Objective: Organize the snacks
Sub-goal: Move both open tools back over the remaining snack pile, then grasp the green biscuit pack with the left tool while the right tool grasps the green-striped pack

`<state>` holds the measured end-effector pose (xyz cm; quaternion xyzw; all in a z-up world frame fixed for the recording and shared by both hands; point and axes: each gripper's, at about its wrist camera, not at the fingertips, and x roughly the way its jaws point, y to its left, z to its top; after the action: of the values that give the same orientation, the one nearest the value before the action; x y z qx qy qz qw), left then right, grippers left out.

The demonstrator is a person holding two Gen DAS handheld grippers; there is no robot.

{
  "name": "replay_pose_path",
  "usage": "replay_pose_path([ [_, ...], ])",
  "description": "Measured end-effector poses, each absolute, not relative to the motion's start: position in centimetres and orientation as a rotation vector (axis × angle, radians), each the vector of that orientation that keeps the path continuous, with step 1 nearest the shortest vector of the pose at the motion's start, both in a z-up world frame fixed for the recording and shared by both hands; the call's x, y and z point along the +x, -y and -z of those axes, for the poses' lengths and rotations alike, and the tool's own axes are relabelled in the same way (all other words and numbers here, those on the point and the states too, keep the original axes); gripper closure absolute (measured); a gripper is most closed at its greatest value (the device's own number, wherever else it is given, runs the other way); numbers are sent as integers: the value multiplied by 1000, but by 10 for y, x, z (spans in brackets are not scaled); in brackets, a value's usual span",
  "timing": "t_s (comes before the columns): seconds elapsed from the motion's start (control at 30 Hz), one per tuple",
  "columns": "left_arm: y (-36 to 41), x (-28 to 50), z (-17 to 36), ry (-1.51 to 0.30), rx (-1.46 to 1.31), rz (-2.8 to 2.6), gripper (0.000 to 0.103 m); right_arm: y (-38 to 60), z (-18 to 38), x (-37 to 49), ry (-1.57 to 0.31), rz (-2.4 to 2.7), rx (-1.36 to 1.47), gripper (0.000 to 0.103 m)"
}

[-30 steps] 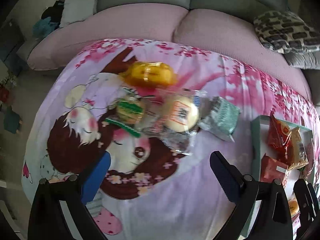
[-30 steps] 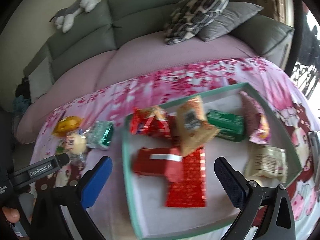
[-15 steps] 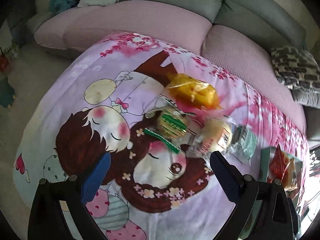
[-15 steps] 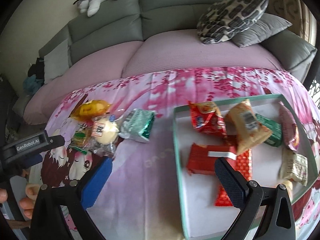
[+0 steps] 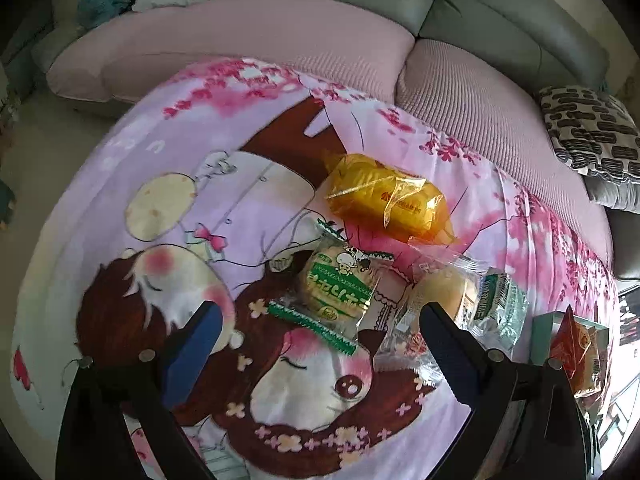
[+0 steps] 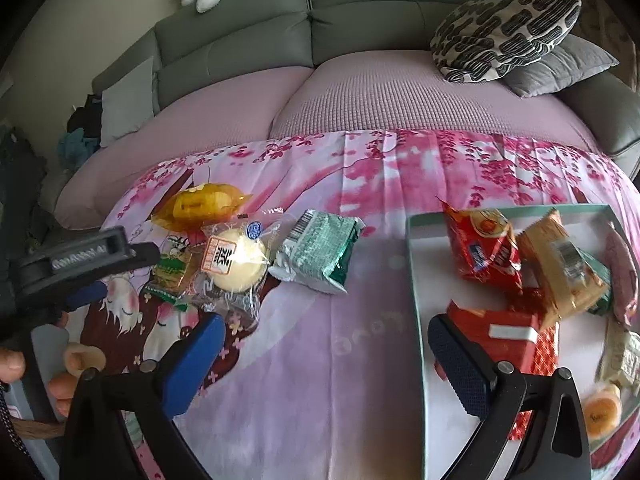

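Several loose snacks lie on the cartoon-print cloth: a yellow packet (image 5: 388,198) (image 6: 204,204), a green-labelled cake (image 5: 340,286) (image 6: 174,270), a clear-wrapped round bun (image 5: 444,300) (image 6: 236,264) and a green foil packet (image 5: 500,312) (image 6: 320,256). My left gripper (image 5: 320,344) is open, low over the cloth, just short of the green-labelled cake; it also shows in the right wrist view (image 6: 84,258). My right gripper (image 6: 324,356) is open and empty above bare cloth, beside the green-rimmed tray (image 6: 414,280).
The tray (image 5: 540,332) holds several snacks, among them a red packet (image 6: 484,248), a tan packet (image 6: 560,264) and a red box (image 6: 500,336). A pink and grey sofa (image 6: 360,92) with patterned cushions (image 6: 504,32) lies behind the cloth.
My left gripper has closed in on the loose snacks, which now fill its view. My right gripper has swung left from over the tray to the cloth beside it.
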<state>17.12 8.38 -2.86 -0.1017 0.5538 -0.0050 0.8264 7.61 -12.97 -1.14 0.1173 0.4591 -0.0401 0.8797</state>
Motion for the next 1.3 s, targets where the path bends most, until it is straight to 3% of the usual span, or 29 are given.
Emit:
replay_pose_path([
  [0.27, -81, 182, 59, -1228, -243, 27, 4, 129, 22, 110, -987, 105, 263, 13],
  [0.5, -79, 188, 75, -1267, -223, 15, 15, 132, 34, 144, -1015, 142, 256, 17],
  [0.83, -73, 193, 79, -1266, -171, 5, 15, 128, 62, 164, -1069, 163, 247, 23],
  [0.9, -72, 193, 78, -1261, -151, -5, 26, 127, 64, 166, -1075, 162, 237, 26],
  [1.03, -69, 194, 77, -1254, -120, -6, 33, 126, 69, 168, -1099, 156, 246, 41],
  [1.13, -66, 195, 74, -1247, -118, 6, 39, 125, 68, 166, -1095, 154, 243, 44],
  [1.17, -65, 195, 72, -1244, -117, 10, 47, 125, 67, 165, -1094, 153, 244, 45],
  [1.3, -61, 194, 67, -1242, -116, 32, 48, 126, 64, 158, -1090, 146, 248, 47],
])
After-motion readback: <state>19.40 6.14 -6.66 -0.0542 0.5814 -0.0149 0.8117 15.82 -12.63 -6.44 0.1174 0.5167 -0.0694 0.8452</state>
